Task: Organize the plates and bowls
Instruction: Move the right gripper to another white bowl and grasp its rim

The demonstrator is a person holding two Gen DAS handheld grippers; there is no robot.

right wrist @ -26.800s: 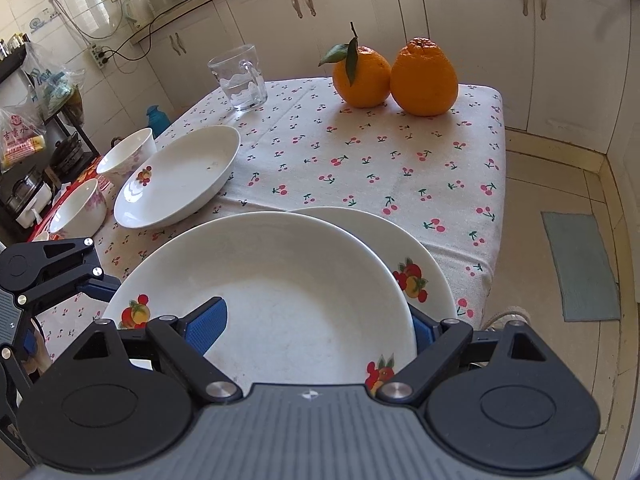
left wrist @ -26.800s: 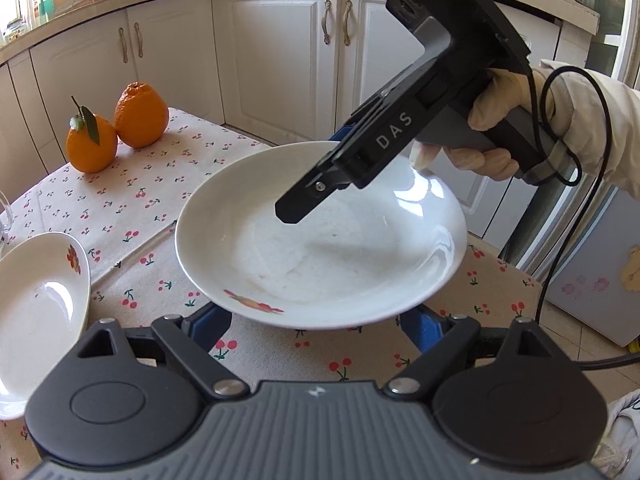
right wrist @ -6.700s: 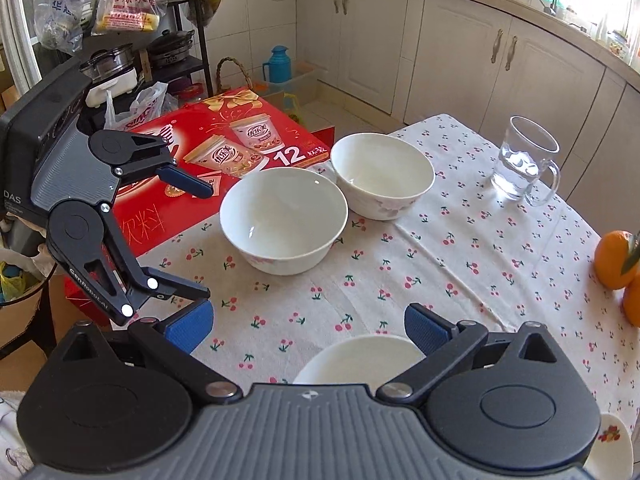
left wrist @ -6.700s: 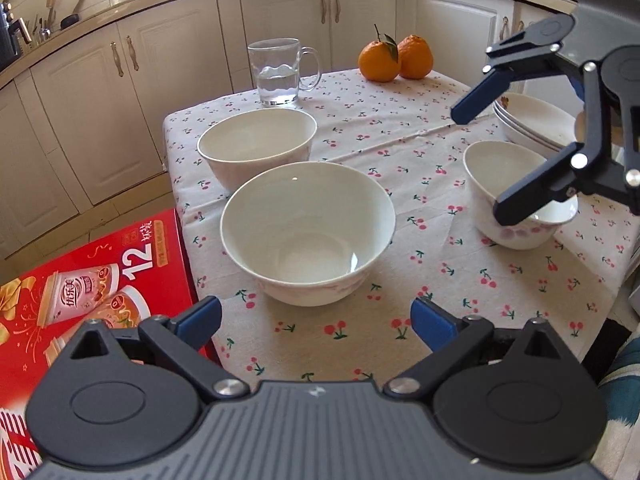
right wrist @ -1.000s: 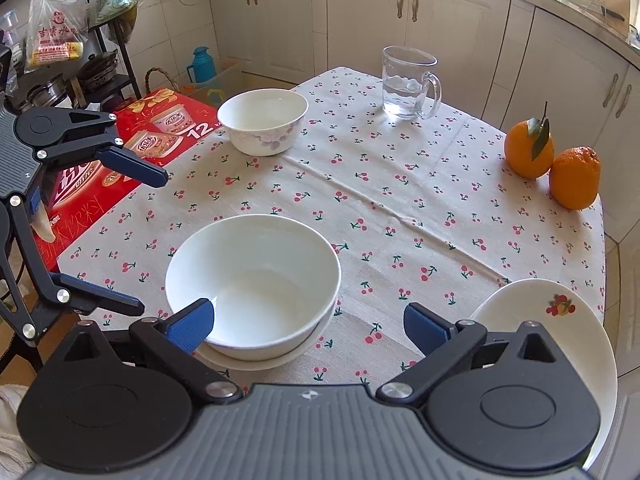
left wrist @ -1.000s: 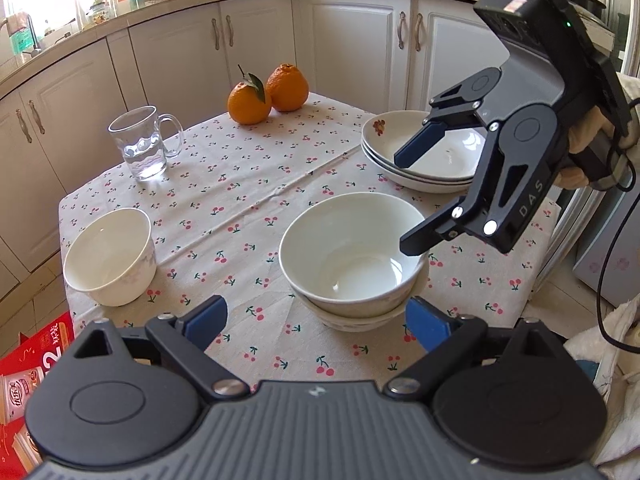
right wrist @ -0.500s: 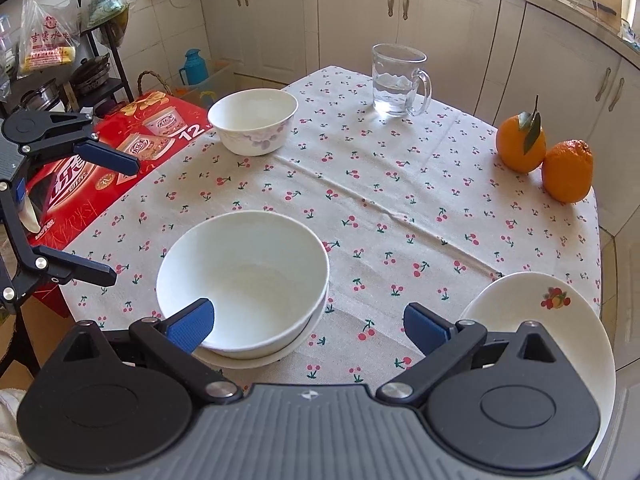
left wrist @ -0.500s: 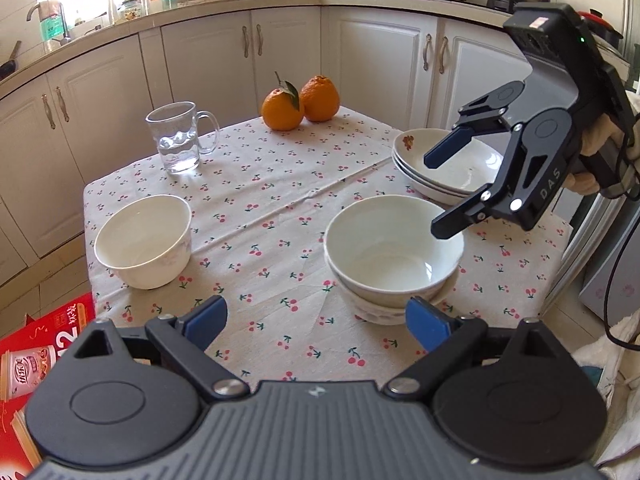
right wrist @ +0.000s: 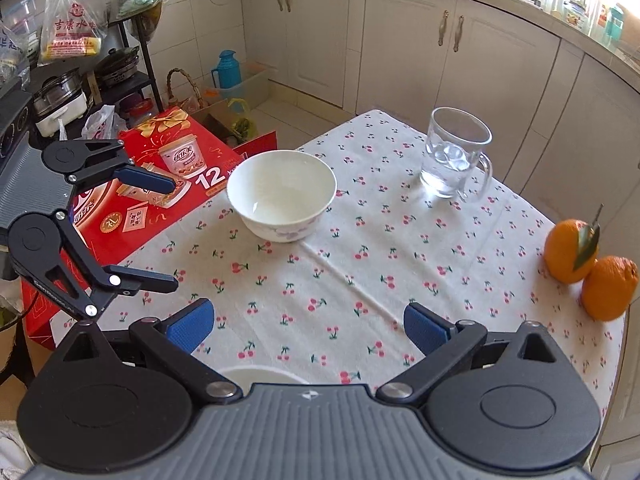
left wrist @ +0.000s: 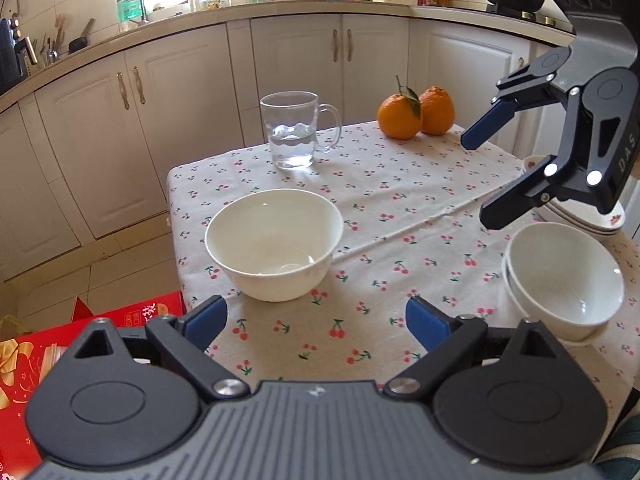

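Observation:
A lone white bowl stands on the cherry-print tablecloth just ahead of my open, empty left gripper. It also shows in the right wrist view, far ahead of my open, empty right gripper. Two nested white bowls stand at the right, with stacked plates behind them, partly hidden by the right gripper. In the right wrist view the left gripper hangs open at the table's left edge.
A glass mug of water and two oranges stand at the far side of the table. A red gift box sits on the floor beside the table. Cabinets lie behind.
Both grippers have swung left, away from the nested bowls and toward the lone bowl, which is now centred ahead of the left gripper. Both stay open.

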